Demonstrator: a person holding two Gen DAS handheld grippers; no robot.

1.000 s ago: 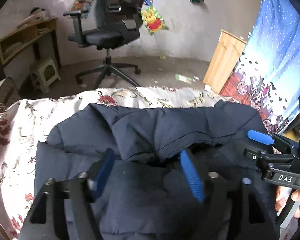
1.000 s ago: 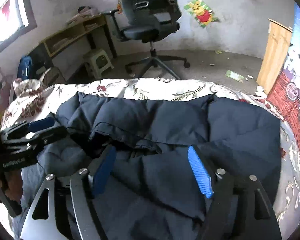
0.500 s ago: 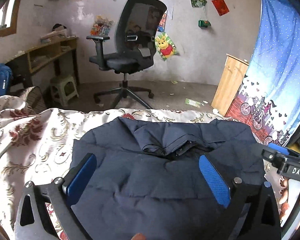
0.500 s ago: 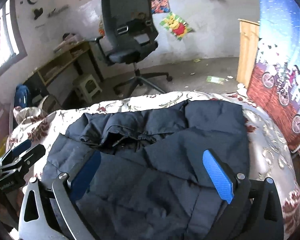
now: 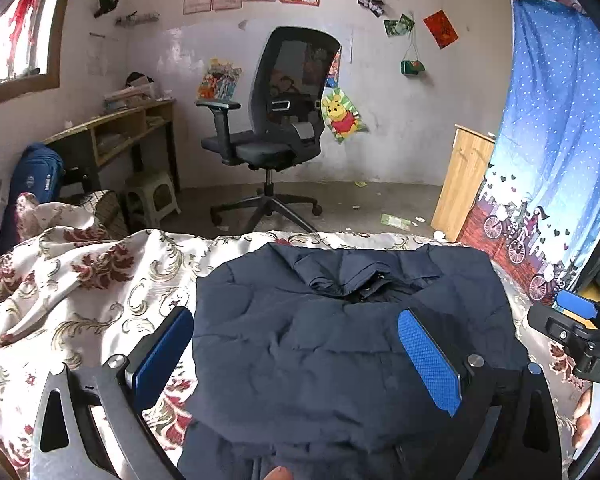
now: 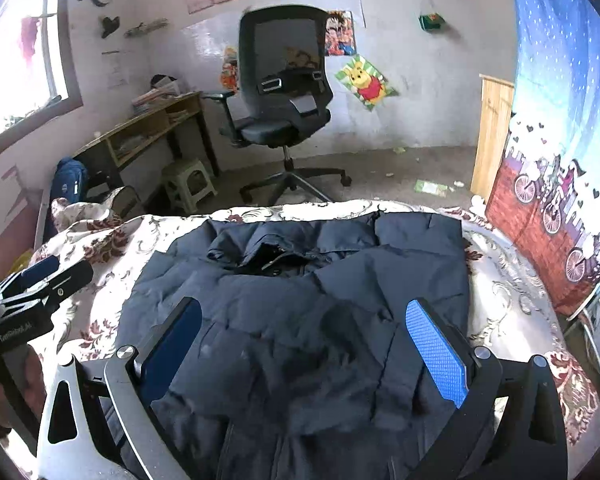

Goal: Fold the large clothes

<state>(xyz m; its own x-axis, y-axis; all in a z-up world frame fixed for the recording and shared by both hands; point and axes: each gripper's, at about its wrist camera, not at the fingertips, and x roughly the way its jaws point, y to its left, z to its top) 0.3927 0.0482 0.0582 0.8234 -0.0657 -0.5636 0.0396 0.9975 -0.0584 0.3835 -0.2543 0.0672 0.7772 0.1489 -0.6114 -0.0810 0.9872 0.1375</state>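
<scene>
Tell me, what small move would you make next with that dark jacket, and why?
Probably bring both open grippers, left and right, down to the navy puffer jacket's near edge: neither holds anything, and the jacket lies only partly folded, collar rumpled, on the floral bedspread.

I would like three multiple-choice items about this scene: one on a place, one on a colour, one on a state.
1. Where does the jacket lie?
A. on the chair
B. on the floral bedspread
C. on the floor

2. What colour are the pads?
A. blue
B. red
C. green

3. How is the left gripper?
A. shut on the jacket
B. shut, empty
C. open, holding nothing

Key: 1 B, bedspread shows all around the jacket. 2 A, both views show blue pads. 3 C, the jaws stand wide, clear of the cloth.
</scene>
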